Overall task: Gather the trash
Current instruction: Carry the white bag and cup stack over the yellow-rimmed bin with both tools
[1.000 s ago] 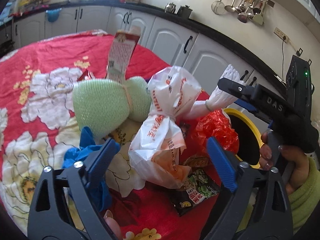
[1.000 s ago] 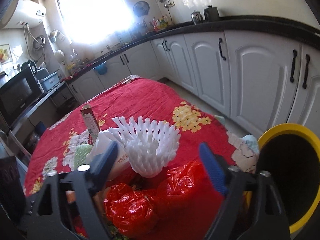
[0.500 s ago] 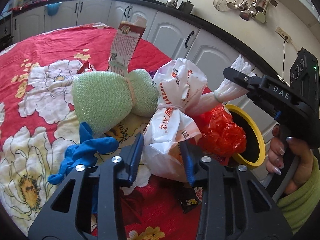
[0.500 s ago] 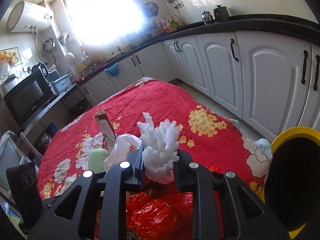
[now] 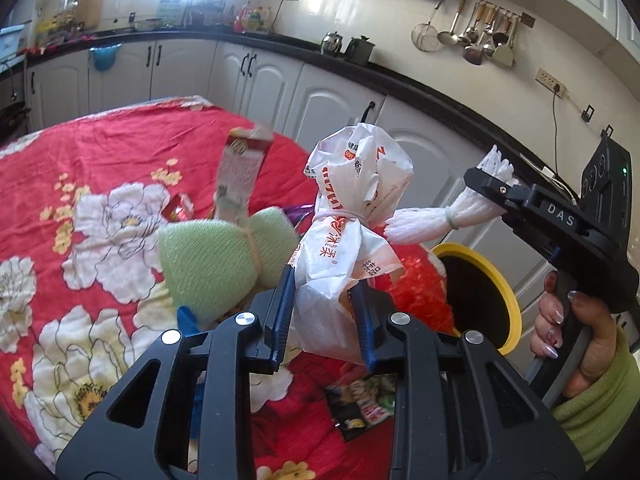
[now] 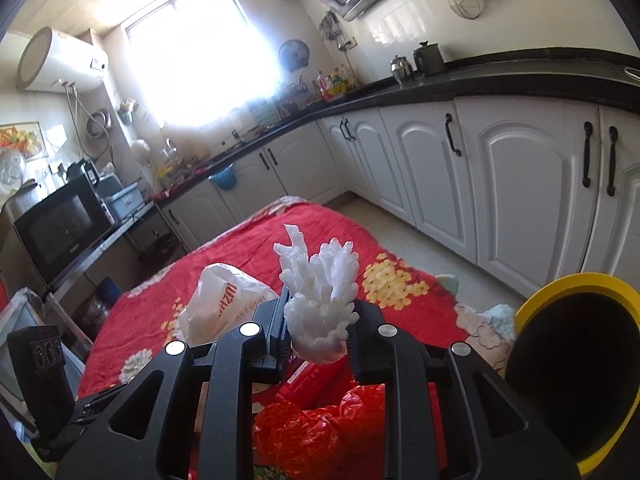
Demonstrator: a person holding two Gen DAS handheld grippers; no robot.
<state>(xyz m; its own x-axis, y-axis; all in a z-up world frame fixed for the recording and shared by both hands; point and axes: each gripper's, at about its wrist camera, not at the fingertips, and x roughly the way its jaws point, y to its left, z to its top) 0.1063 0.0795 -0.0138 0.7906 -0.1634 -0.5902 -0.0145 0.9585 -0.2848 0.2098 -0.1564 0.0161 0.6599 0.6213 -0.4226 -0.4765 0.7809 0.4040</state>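
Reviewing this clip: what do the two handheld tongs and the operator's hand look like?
Both tongs, left and right, are matte black frames with silver bolts and blue finger pads. The right body carries "DAS" lettering and a green indicator light. The right hand has polished nails and a light green sleeve.

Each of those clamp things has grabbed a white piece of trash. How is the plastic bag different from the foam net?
The white plastic bag is smooth film printed with red lettering; the white foam net is plain, open mesh with frayed strands. The bag is bulkier and tied at its middle with a band. The left gripper clamps the bag, the right gripper the net. Both are white, pinched shut and held above the red tablecloth.
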